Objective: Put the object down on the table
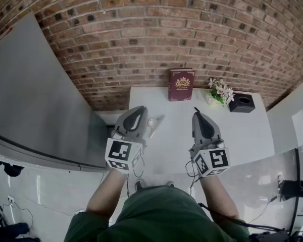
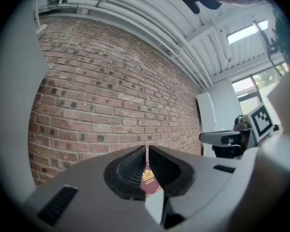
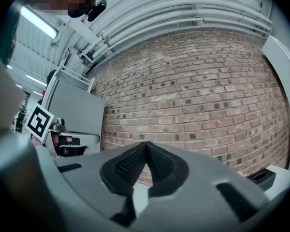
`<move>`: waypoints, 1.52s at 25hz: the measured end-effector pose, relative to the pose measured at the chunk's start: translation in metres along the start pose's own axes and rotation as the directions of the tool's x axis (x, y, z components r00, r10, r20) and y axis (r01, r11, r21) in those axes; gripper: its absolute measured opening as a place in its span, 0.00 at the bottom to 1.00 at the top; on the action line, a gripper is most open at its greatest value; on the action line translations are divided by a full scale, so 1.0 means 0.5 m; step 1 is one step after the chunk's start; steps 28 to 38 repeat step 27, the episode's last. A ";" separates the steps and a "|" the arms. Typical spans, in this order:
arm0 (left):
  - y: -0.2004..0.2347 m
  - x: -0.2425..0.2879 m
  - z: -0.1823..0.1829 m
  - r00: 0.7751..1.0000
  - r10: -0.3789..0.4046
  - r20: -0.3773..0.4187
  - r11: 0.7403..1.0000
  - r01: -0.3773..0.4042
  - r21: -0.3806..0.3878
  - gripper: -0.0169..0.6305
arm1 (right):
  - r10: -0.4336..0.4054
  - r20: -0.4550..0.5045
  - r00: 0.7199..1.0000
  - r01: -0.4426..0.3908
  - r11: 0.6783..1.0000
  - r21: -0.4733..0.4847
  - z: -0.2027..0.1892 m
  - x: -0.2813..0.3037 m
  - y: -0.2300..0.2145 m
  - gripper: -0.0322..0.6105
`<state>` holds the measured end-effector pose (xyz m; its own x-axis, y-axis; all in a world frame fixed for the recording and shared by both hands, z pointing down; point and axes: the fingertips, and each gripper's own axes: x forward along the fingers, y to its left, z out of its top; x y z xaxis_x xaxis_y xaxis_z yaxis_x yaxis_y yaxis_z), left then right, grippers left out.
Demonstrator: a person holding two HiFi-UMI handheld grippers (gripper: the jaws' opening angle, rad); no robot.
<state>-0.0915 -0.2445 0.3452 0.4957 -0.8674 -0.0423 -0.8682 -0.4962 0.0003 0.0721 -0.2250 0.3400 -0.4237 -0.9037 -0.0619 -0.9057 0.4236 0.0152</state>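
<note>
A white table [image 1: 252, 130] spreads below and ahead of both pairs of jaws. A dark red book [image 1: 181, 84] stands upright well beyond them. A careless sweep forward could topple that book. It could also knock the small white object [image 1: 152, 122], which lies on the table just right of the left jaws and looks already set down. The left gripper [image 2: 147, 150] has its jaws all but closed and holds nothing. The right gripper [image 3: 146, 146] has its jaws pressed together and is also empty.
</note>
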 end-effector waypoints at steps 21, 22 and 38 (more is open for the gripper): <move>-0.028 0.025 -0.012 1.000 0.005 -0.018 1.000 -0.005 0.012 0.06 | 0.027 -0.006 1.000 -0.027 1.000 0.000 -0.011 -0.006 -0.023 0.05; -0.030 0.027 -0.014 1.000 0.007 -0.019 1.000 -0.007 0.012 0.06 | 0.028 -0.007 1.000 -0.028 1.000 0.000 -0.012 -0.006 -0.026 0.05; -0.042 0.042 -0.020 1.000 0.015 -0.026 1.000 -0.014 0.012 0.06 | 0.034 -0.009 0.999 -0.034 0.999 0.004 -0.015 -0.008 -0.046 0.05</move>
